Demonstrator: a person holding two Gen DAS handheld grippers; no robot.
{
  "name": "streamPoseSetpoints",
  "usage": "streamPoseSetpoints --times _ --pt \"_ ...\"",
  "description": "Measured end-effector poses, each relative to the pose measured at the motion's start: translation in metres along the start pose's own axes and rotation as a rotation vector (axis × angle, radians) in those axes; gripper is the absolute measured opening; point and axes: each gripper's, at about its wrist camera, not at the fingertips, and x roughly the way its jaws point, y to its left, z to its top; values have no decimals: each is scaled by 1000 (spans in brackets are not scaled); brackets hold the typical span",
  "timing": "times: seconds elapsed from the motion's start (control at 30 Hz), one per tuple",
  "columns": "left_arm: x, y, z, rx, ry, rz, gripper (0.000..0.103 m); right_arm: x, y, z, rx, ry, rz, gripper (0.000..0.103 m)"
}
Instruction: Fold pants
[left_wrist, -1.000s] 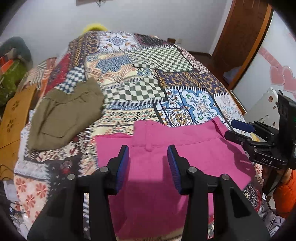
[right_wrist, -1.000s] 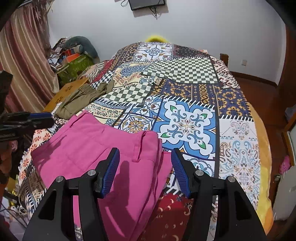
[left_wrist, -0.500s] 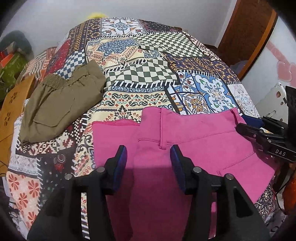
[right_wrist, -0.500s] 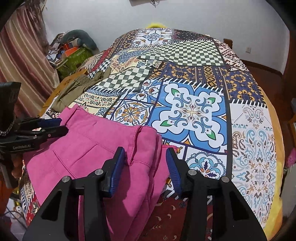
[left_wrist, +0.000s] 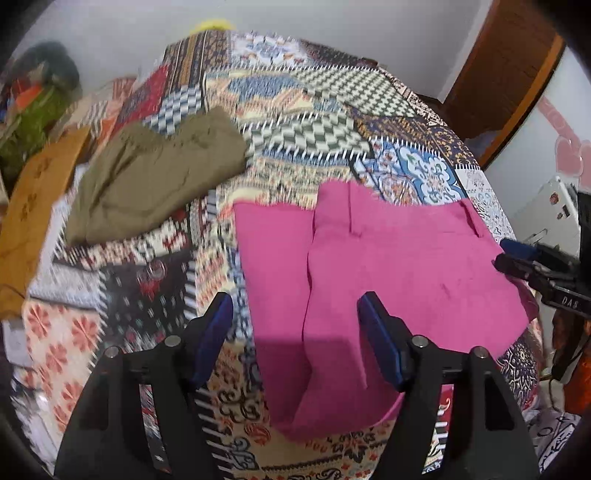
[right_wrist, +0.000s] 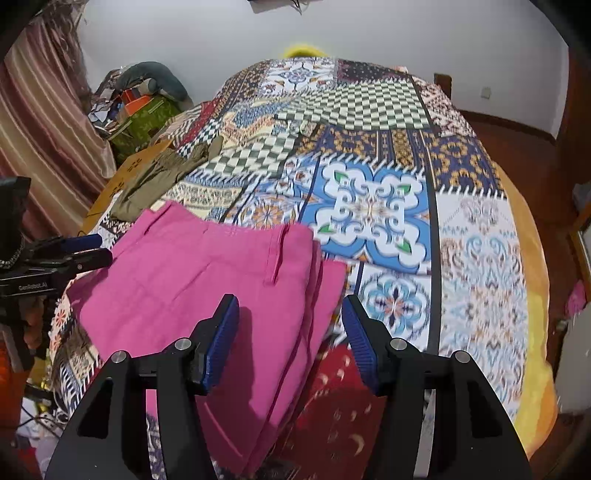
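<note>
Left gripper nearest, fingers spread wide, holding nothing, above pink pants. Right gripper likewise spread, empty, over pants' layered edge. Pants lie folded on patchwork bedspread. Farther left, olive garment, blurred, probably folded trousers.

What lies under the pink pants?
The pink pants lie on the patchwork bedspread; it shows all around them. The part directly beneath is covered, so anything there cannot be seen.
</note>
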Motion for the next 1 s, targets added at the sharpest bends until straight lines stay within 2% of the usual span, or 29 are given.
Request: streamPoseSetpoints --times 0.13,0.33,0.43,0.63,0.77,1.0 --pt "6 7 -6 -65 22 -62 72 4 -3 -9 39 18 12 56" --pt "18 8 -6 -92 36 -76 80 12 -10 -9 72 40 47 61" --pt "21 8 -2 -107 39 -90 81 18 -13 -7 87 46 67 62" --pt "28 0 7 -82 43 -114 81 29 -23 -5 170 64 152 63" --pt "34 -3 12 -69 42 -121 81 32 -19 -2 160 58 166 65" --pt "32 0 11 -73 42 -152 81 31 -19 -4 162 66 180 63"
